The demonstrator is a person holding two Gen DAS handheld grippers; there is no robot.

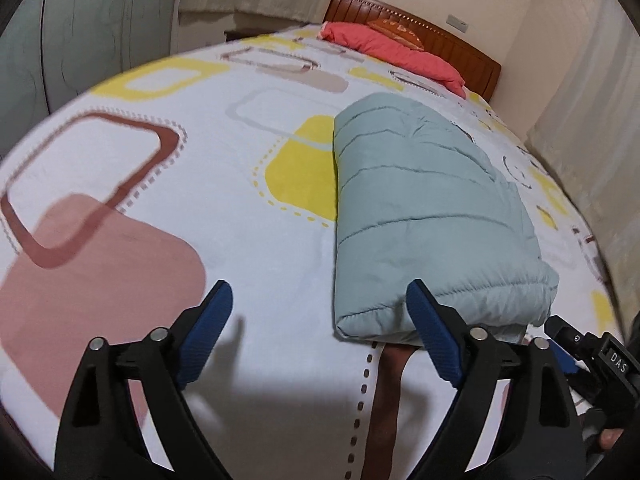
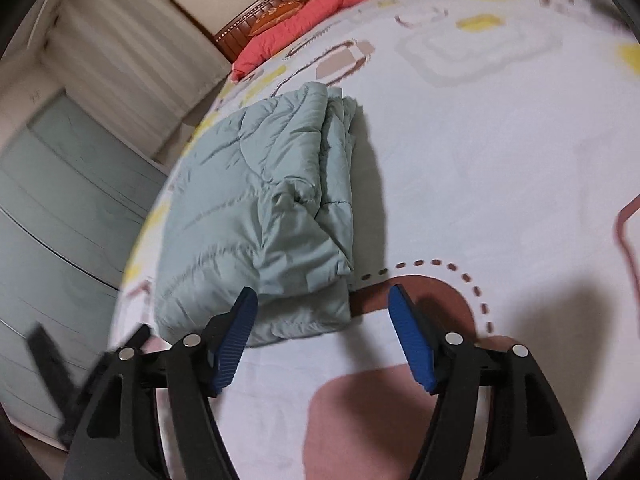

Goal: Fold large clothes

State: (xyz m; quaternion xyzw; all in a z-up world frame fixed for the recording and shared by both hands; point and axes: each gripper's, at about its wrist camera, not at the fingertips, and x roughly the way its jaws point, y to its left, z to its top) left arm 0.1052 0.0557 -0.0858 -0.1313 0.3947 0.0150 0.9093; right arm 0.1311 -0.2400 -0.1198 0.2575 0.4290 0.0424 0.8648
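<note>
Pale-green quilted jacket (image 1: 432, 216), folded into a thick rectangular bundle, lies flat on the bed sheet (image 1: 248, 240) (white, printed with yellow, pink and brown rounded squares). My left gripper (image 1: 318, 312) stands with its jaws spread wide and nothing between the blue pads; the right-hand pad overlaps the bundle's near edge in the left wrist view, and I cannot tell whether it touches the fabric. My right gripper (image 2: 322, 316) is likewise spread, its pads clear of the cloth, with the bundle's near corner lying just beyond the gap, toward the left pad. Layered fold edges show along the bundle's right side in the right wrist view. A coral pillow (image 1: 394, 50) rests against the wooden headboard (image 1: 432, 28) at the far end of the bed.
</note>
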